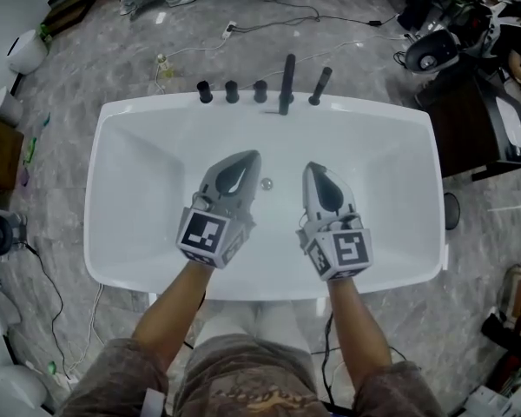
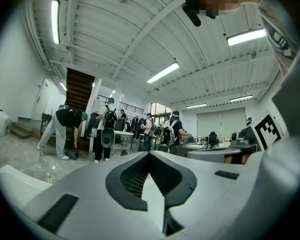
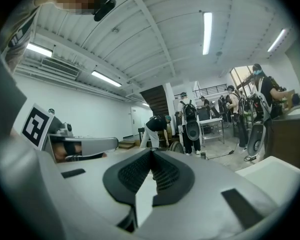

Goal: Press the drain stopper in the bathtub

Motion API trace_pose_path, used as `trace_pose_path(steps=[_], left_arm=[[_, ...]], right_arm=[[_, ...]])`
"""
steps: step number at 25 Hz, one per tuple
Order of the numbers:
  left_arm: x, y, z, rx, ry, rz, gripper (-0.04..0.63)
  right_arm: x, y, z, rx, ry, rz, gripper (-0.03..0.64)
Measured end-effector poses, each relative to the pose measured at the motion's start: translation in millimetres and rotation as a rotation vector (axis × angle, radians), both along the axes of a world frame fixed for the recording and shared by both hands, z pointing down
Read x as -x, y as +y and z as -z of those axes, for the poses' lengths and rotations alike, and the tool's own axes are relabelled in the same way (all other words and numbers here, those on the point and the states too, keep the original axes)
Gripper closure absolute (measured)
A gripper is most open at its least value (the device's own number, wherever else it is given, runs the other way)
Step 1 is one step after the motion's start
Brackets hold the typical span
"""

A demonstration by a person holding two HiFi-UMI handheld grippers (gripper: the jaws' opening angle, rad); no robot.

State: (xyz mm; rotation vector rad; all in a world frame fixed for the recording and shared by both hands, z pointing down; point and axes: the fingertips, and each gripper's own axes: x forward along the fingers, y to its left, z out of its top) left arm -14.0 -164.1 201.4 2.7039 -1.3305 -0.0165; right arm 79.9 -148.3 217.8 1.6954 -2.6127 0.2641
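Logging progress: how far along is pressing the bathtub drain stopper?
Done: nothing visible yet. In hand: the left gripper and right gripper, both shut and empty, hover over the bathtub on either side of the drain stopper; neither appears to touch it. Left: lower one tip onto the stopper and press.

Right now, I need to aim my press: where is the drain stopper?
In the head view, the drain stopper sits mid-floor in the bathtub, between the tips of the left gripper and right gripper.
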Motion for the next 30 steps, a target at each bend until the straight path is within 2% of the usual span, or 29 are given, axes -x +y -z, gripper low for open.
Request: trace_pose_path(steps=[8,16,30], left_arm=[[10,-33,-67,0.015,-0.011,0.022,0.594],[9,-57,-135,0.050,0.014,0.042,0.594],[15,-97,-240,0.027,-0.018,0.075,0.594]], right_arm=[[5,-34,-67,0.017,-0.014,0.013,0.615],[4,-61,-131,0.028,-0.009,0.019,0.615],[11,-105,-229,0.017,-0.027,0.057,0.616]])
